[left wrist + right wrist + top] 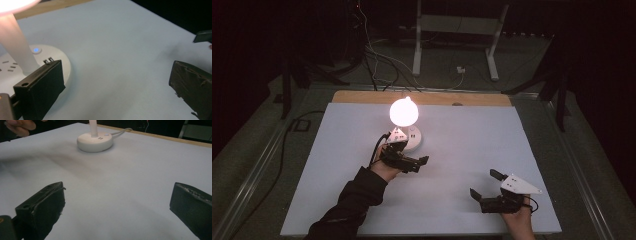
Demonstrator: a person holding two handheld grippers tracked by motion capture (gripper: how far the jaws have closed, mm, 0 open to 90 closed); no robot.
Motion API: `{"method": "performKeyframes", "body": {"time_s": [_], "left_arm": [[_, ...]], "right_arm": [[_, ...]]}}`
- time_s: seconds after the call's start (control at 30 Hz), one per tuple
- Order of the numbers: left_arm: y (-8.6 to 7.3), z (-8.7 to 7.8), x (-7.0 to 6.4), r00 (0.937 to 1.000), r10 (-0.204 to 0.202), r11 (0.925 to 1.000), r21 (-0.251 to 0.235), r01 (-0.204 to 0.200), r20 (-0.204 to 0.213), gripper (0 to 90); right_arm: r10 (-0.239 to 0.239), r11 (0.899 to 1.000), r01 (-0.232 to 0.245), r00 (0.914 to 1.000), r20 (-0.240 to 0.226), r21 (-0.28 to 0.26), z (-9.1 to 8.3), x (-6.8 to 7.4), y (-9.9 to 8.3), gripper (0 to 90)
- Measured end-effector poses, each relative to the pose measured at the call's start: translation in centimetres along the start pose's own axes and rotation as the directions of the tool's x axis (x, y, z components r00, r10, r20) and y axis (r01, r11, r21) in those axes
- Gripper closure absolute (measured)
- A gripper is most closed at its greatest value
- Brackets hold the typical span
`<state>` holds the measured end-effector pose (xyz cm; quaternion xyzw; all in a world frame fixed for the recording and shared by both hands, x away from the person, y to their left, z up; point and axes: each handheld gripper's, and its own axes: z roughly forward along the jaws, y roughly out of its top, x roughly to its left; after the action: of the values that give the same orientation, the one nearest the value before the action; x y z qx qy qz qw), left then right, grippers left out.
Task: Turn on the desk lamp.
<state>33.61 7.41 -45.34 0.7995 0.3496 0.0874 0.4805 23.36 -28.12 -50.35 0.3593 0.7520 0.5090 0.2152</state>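
A small lamp stands at the back middle of the white table sheet [472, 135], its round bulb [404, 111] glowing above a white round base [415, 138]. My left gripper [416, 156] sits just in front of that base, open, with nothing between its jaws. In the left gripper view the base [15, 67] shows socket holes, USB ports and a lit blue button [36, 50] beside the stem [15, 45]; the left gripper [112, 82] gapes wide. My right gripper [483, 183] rests open and unladen near the front right, and in its own view the right gripper [115, 202] faces the base [94, 142].
A wooden table edge [422, 97] shows behind the sheet. The lamp's white cable [122, 130] runs off the back. Beyond the table are floor cables [377, 60] and a white stand [457, 30]. Bare sheet lies between the two grippers.
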Motion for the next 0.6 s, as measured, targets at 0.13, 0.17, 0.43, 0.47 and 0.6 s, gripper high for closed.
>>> {"method": "performKeyframes", "body": {"time_s": [0.13,0.17,0.43,0.47,0.6], "left_arm": [[0.2,-0.9,0.1,0.9994,0.001,1.0000,-0.006,-0.001,0.034,0.4],[0.2,-0.9,0.1,0.9994,0.001,1.0000,-0.006,-0.001,0.034,0.4],[-0.3,-3.4,0.6,0.9991,0.030,0.9994,0.016,-0.030,0.029,0.4],[-0.4,-3.7,0.7,0.9991,0.033,0.9993,0.016,-0.033,0.028,0.5],[-1.0,-4.8,1.0,0.9991,0.042,0.9988,0.026,-0.042,0.002,0.5]], "right_arm": [[-0.002,1.000,0.002,1.0000,0.001,-0.001,-0.1,0.0,0.0,0.0],[0.003,1.000,-0.003,1.0000,0.001,-0.001,-0.1,0.0,0.0,0.0],[-0.002,1.000,0.002,1.0000,0.000,0.001,0.0,0.0,0.0,0.0],[-0.003,1.000,0.003,1.0000,0.000,0.002,-0.1,0.0,0.0,0.0],[-0.001,1.000,0.001,1.0000,0.000,0.002,-0.1,0.1,0.0,0.0]]}}
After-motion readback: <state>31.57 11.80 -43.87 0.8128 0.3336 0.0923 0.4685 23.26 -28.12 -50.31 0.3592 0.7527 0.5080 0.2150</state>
